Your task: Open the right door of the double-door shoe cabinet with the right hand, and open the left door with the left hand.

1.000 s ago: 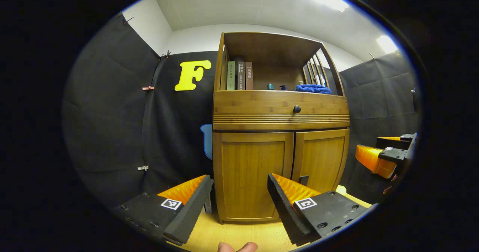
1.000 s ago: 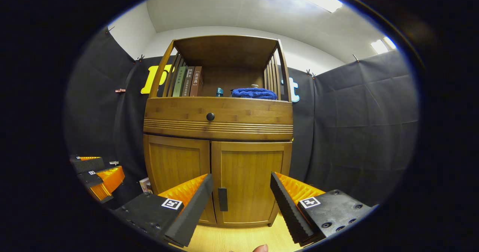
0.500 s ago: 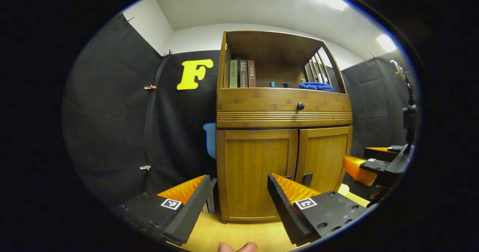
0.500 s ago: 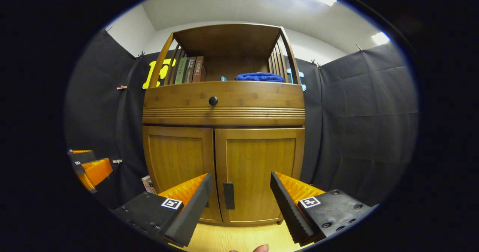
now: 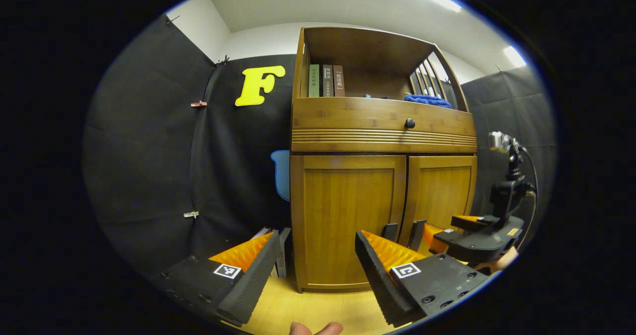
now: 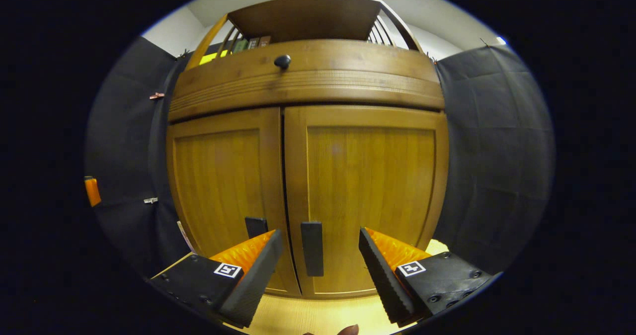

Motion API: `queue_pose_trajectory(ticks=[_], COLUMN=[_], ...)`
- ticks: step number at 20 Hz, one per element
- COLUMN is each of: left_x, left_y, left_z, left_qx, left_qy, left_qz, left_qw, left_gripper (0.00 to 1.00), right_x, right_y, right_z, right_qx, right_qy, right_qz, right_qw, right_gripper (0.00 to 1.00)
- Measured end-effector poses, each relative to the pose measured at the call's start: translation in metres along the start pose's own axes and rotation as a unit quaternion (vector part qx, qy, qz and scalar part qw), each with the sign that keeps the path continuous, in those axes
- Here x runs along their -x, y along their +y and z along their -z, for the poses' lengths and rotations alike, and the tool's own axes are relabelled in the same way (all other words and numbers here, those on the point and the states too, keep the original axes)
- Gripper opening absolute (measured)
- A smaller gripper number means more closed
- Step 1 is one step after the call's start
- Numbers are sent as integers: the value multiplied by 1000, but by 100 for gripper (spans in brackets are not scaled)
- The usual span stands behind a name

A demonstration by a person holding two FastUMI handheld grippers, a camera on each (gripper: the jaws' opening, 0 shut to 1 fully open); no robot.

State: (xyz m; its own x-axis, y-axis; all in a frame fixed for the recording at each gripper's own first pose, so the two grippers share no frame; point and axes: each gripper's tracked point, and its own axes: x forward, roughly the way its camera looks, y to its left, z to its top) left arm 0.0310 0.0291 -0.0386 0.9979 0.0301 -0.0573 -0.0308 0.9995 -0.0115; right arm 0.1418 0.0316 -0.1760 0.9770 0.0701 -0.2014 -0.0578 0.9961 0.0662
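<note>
Since a second ago I've pushed my right gripper (image 6: pixel 320 260) — jaws spread — up to the wooden cabinet's dark right door handle (image 6: pixel 312 248) at frame bottom, grasp next — left gripper (image 5: pixel 315 270) also open.

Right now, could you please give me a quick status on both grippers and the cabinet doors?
Right gripper open, framing right door handle. Left gripper open, short of left door. Both doors shut. Nothing between.

Shoe cabinet (image 5: pixel 348 215) on wooden floor (image 5: pixel 318 310)
</note>
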Motion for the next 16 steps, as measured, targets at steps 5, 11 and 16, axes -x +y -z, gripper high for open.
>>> queue_pose_trajectory(ticks=[5, 11, 16], left_x=[-19, -36, -43], left_y=[12, 19, 22], left_z=[4, 15, 26], left_qx=[-1, 17, 26], left_qy=[-7, 4, 19], left_qz=[6, 8, 6], left_qw=[1000, 1000, 999], left_gripper=[94, 94, 94], right_x=[-46, -73, -67], right_y=[-3, 12, 9], right_z=[36, 58, 56], right_qx=[-15, -23, 18], right_qy=[44, 67, 49], right_qz=[11, -7, 3], right_qw=[999, 997, 999], right_gripper=[98, 58, 30])
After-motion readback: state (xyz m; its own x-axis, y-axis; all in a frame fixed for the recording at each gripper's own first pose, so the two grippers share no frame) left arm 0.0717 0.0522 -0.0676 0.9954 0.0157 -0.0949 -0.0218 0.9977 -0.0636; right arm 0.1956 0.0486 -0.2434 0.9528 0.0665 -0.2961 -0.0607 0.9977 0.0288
